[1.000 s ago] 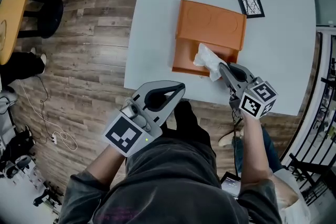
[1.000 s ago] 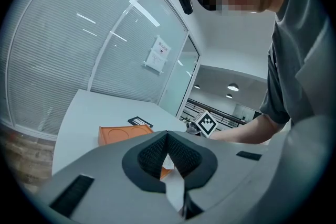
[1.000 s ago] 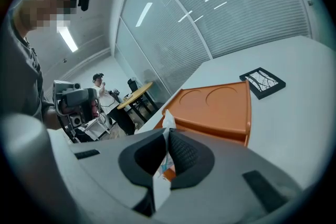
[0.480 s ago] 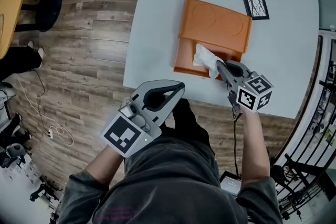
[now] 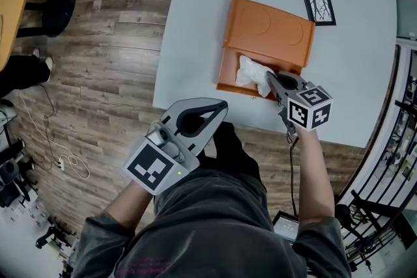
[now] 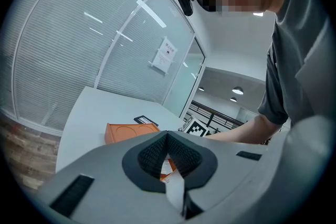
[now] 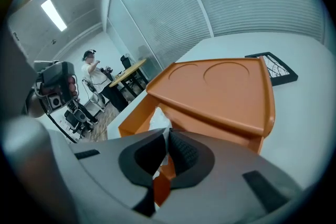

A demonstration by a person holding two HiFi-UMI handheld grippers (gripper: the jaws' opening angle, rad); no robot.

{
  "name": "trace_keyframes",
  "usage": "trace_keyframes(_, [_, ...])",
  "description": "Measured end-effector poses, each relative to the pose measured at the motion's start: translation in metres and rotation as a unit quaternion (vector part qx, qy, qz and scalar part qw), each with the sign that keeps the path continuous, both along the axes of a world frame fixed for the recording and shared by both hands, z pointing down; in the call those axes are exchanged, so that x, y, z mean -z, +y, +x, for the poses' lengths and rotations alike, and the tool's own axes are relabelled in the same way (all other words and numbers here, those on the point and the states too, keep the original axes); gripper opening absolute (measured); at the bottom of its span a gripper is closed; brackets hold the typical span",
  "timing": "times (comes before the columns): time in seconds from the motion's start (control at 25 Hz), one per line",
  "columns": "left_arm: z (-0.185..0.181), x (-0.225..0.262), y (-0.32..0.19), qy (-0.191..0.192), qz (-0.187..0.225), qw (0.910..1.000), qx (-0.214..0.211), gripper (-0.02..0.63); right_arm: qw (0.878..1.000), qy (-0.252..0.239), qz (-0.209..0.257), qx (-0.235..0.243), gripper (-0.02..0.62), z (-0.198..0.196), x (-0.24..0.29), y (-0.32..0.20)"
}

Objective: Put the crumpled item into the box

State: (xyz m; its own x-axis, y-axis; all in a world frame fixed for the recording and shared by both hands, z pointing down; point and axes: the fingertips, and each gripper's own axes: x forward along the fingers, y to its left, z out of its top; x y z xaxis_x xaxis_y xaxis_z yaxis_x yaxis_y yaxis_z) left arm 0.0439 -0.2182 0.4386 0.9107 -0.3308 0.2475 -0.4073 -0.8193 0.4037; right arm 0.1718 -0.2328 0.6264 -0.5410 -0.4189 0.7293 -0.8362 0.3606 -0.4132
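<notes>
An orange box (image 5: 267, 32) lies on the pale table (image 5: 195, 23), its lid slid back so the near part stands uncovered. A white crumpled paper (image 5: 253, 73) sits in that uncovered part, and my right gripper (image 5: 270, 77) is shut on its right end. In the right gripper view the paper (image 7: 159, 118) shows just beyond the closed jaws (image 7: 168, 131), under the edge of the lid (image 7: 220, 86). My left gripper (image 5: 223, 105) hovers off the table's near edge, shut and holding nothing; its own view shows the box (image 6: 128, 131) past the closed tips (image 6: 167, 135).
A black-framed card (image 5: 318, 3) lies on the table beyond the box. A yellow round table (image 5: 16, 10) and a dark stool (image 5: 55, 13) stand on the wooden floor at the left. A railing (image 5: 404, 107) runs along the right. A cable (image 5: 58, 153) lies on the floor.
My right gripper has sunk and pushed forward with the paper, which now lies lower in the box's uncovered part. The left gripper has stayed put.
</notes>
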Motion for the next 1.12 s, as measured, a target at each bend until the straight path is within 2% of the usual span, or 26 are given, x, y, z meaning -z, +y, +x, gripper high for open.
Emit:
trace_keyframes(0.6, [-0.011,-0.002,-0.003,0.002,0.0,1.0,0.008,0.012,0.996,0.066,-0.052,0.0,0.008,-0.001,-0.029,-0.001])
trace_keyframes(1.12, [-0.01,0.006,-0.004,0.003,0.005,0.9999,0.01,0.012,0.993,0.101,-0.063,-0.011,0.04,0.007,-0.036,-0.002])
